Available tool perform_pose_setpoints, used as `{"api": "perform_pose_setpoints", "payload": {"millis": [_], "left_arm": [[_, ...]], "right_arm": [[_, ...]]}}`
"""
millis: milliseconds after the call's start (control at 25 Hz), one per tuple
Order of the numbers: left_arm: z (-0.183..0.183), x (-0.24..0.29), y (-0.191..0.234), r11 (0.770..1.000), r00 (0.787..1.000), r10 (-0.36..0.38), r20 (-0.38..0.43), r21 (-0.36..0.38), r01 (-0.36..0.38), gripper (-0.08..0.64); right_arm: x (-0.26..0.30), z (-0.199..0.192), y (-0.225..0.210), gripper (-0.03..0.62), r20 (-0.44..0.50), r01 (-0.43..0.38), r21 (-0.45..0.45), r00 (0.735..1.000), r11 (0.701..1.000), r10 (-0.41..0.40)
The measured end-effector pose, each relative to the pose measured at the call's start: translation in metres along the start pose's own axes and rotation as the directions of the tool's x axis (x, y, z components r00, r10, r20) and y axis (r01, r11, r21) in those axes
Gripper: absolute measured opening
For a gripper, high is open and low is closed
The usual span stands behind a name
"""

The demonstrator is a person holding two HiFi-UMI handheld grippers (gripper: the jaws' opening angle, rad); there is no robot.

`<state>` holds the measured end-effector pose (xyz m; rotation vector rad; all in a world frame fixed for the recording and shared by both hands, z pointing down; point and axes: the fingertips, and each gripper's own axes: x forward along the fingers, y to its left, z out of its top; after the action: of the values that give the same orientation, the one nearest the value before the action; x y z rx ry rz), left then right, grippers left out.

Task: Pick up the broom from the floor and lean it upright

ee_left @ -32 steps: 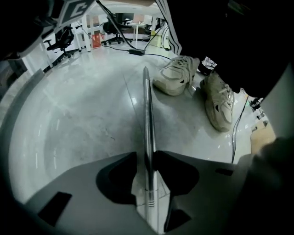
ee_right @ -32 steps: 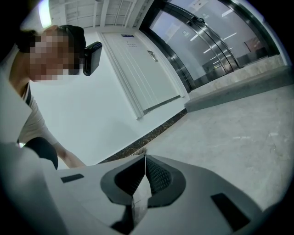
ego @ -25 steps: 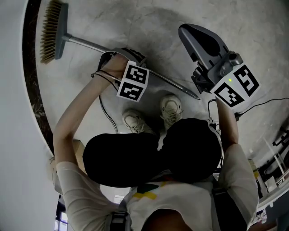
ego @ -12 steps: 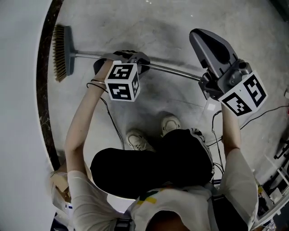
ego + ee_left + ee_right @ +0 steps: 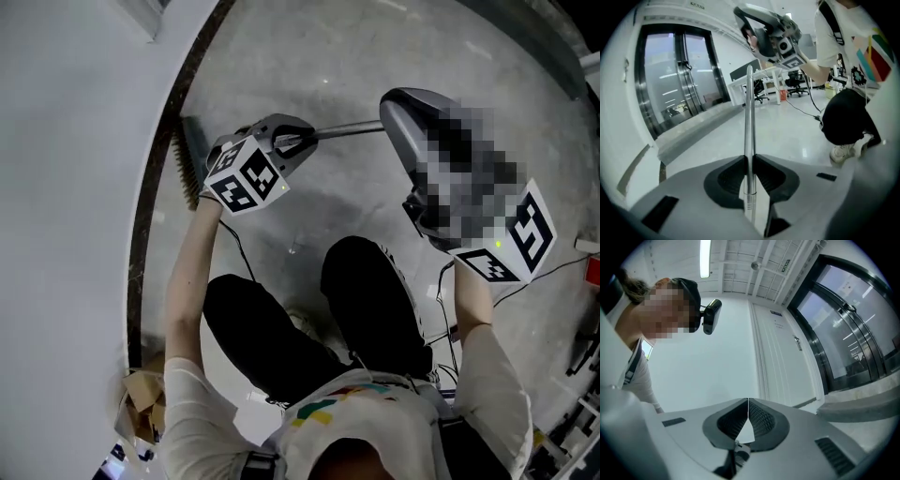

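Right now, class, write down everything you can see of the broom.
The broom has a slim, shiny metal handle and a grey head with tan bristles. It is tilted, head low beside the dark skirting at the wall. The left gripper is shut on the handle.

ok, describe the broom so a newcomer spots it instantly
Find the white wall at the head view's left, with its dark base strip. The broom has its bristles beside that strip; its thin shiny metal handle, the only pole here, runs through the left gripper's closed jaws.
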<state>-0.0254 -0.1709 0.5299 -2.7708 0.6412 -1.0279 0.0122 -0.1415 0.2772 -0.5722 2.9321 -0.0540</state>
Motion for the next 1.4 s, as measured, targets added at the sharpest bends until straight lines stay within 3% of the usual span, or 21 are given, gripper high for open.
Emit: {"api": "perform_pose_setpoints", "payload": {"millis": [160,320,440,520,600,800,1040,1160,1400], "left_arm": [[0.020,-0.044,0.041,0.991,0.990,0.129,0.062,-0.041,-0.126,0.118],[0.027,-0.075,0.047,0.979,0.977,0.197,0.080,-0.074,-0.191,0.117],[0.032,-0.096,0.055,0.969,0.965,0.242,0.101,-0.085,-0.234,0.117],[0.034,-0.107,0.059,0.962,0.959,0.261,0.114,-0.106,-0.250,0.117],[0.041,-0.112,0.057,0.958,0.954,0.275,0.121,-0.113,-0.262,0.117],[0.062,-0.132,0.043,0.945,0.934,0.313,0.174,-0.152,-0.289,0.117],[0.065,-0.187,0.058,0.920,0.894,0.372,0.251,-0.228,-0.319,0.117],[0.088,-0.192,0.046,0.922,0.886,0.370,0.280,-0.226,-0.314,0.117],[0.108,-0.210,0.033,0.932,0.876,0.342,0.340,-0.239,-0.271,0.117]], "right_arm": [[0.001,-0.001,0.006,0.008,-0.054,-0.018,-0.018,0.998,1.000,0.017],[0.003,-0.025,0.007,0.008,-0.139,-0.031,0.066,0.989,0.997,0.040],[0.020,-0.029,-0.005,0.012,-0.112,-0.008,0.109,0.993,0.994,0.020],[0.033,-0.030,-0.010,0.127,-0.080,-0.011,0.131,0.997,0.991,0.021],[0.041,-0.030,-0.009,0.181,-0.059,-0.047,0.158,0.997,0.986,0.057],[0.056,-0.023,0.004,0.187,0.004,-0.135,0.161,0.991,0.978,0.136],[0.097,0.005,0.035,0.186,0.084,-0.289,0.124,0.956,0.949,0.280],[0.093,0.020,0.051,0.186,0.110,-0.376,0.075,0.924,0.923,0.367],[0.106,0.047,0.076,0.186,0.173,-0.482,0.086,0.869,0.872,0.463]]}}
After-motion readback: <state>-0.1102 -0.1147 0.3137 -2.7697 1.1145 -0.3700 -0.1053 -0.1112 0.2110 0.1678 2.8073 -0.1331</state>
